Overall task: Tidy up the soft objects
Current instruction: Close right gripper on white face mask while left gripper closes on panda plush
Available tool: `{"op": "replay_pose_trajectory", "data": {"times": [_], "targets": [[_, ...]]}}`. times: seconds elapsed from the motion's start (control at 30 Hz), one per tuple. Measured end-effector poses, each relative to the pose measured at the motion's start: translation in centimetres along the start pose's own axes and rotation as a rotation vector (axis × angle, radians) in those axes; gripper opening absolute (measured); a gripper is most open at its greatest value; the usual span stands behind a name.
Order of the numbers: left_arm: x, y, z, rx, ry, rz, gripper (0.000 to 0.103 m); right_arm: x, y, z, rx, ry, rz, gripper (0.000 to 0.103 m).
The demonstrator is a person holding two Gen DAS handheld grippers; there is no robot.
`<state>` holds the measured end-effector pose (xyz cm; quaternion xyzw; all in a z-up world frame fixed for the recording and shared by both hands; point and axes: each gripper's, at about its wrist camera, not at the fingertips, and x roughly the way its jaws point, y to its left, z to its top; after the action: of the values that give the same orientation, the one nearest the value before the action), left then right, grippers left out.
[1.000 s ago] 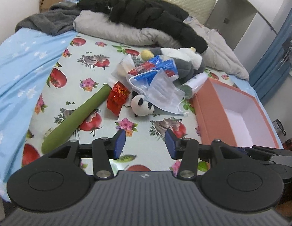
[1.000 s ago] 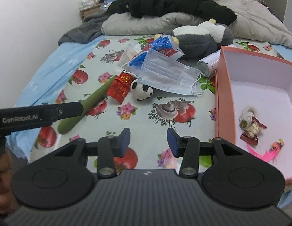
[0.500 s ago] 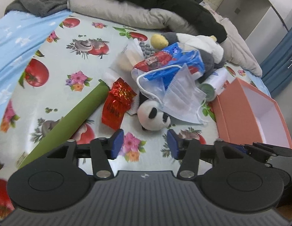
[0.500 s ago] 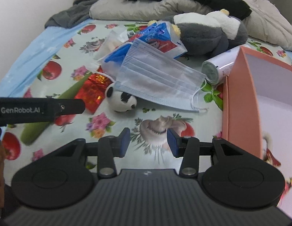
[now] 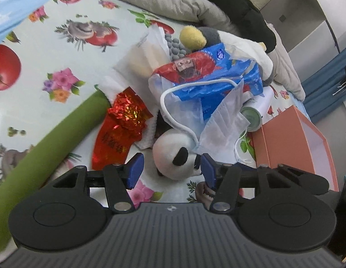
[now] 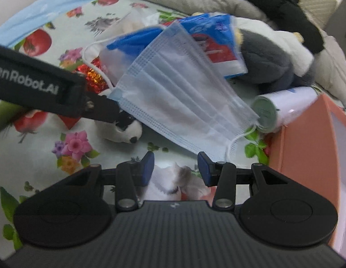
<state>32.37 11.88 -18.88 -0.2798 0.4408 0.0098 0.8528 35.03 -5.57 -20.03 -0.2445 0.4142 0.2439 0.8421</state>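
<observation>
Panda plush [image 5: 176, 156] lies on the printed bed cover [image 5: 61, 44], framed by the left gripper [image 5: 170, 170].

In the left wrist view, the blue pads are seen apart on both sides of the panda; contact is not evident and nothing is gripped. A face mask [image 5: 222, 122] is draped over the panda, beside a green roll [image 5: 50, 143] and an orange box [image 5: 291, 138]. In the right wrist view, the right gripper [image 6: 175, 168] is held partly open and empty just before the mask's lower edge; the panda is half hidden by the other gripper's body, and the picture is blurred.
</observation>
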Motion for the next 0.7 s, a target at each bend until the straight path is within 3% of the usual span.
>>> {"op": "replay_pose_trajectory", "data": {"times": [0.37,0.5,0.7], "targets": [[1.9,-0.1,0.2,0.004,-0.004,-0.04,0.061,2.1,1.2,0.5,-0.123,-0.043,-0.035,0.044],[1.6,0.0,0.1,0.011,-0.014,-0.046,0.053,2.2,1.1,0.6,-0.113,-0.059,-0.011,0.021],[0.3,-0.2,-0.1,0.009,-0.029,-0.04,0.051,1.1,0.7,0.7,-0.094,-0.079,-0.007,0.006]]}}
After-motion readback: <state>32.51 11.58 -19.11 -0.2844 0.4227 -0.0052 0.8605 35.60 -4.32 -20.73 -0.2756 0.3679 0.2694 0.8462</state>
